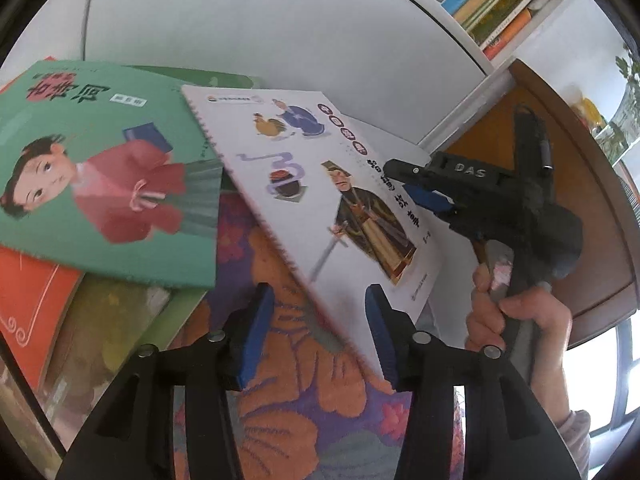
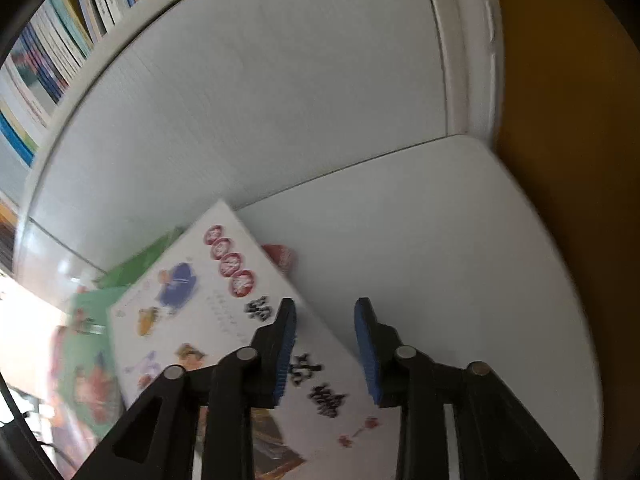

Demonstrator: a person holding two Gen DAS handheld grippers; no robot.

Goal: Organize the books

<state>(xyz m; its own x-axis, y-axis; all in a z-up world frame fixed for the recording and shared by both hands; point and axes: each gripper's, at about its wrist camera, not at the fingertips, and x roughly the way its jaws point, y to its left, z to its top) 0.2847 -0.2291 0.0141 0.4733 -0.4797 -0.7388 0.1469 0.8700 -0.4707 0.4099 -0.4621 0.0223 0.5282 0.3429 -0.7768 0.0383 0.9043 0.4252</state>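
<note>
A white spiral-bound picture book (image 1: 320, 208) lies tilted on top of a pile of books. Its near corner sits between the blue pads of my left gripper (image 1: 318, 334), which stands open, and the pads do not press on it. My right gripper (image 1: 404, 182), held by a hand (image 1: 516, 312), reaches over the book's right edge. In the right wrist view that gripper (image 2: 325, 320) is open, with the edge of the white book (image 2: 224, 320) running between its fingers. A green book (image 1: 104, 168) with a child in red lies to the left, partly under the white one.
An orange book (image 1: 32, 300) and a flowered cover (image 1: 300, 392) lie lower in the pile. The white shelf floor (image 2: 440, 260) is bare to the right, with the back wall (image 2: 260, 100) behind. Upright books (image 2: 60, 40) fill the shelf above. A brown wooden panel (image 1: 560, 200) stands to the right.
</note>
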